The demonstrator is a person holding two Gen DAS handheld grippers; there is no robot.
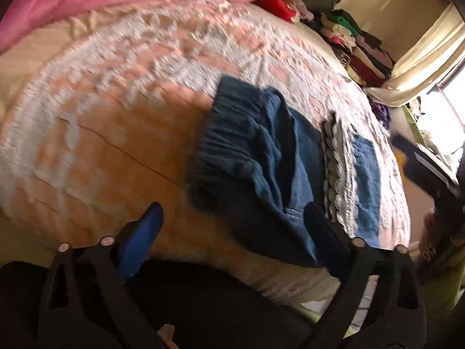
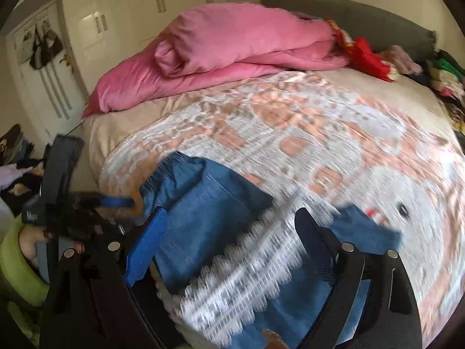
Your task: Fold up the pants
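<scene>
Two claws: left gripper and right gripper, both spread wide, nothing between the pads.
Pants: blue denim, bunched on the bed near its front edge, elastic waistband towards the left gripper.
Overlap: a fold of the lacy bedspread lies across the pants (blurred).
Background: pink duvet by the headboard; clothes pile at the far side.

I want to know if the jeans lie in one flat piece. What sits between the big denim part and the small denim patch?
A fold of the lacy bedspread lies across the jeans, splitting off the small patch; both wrist views show it.
</scene>
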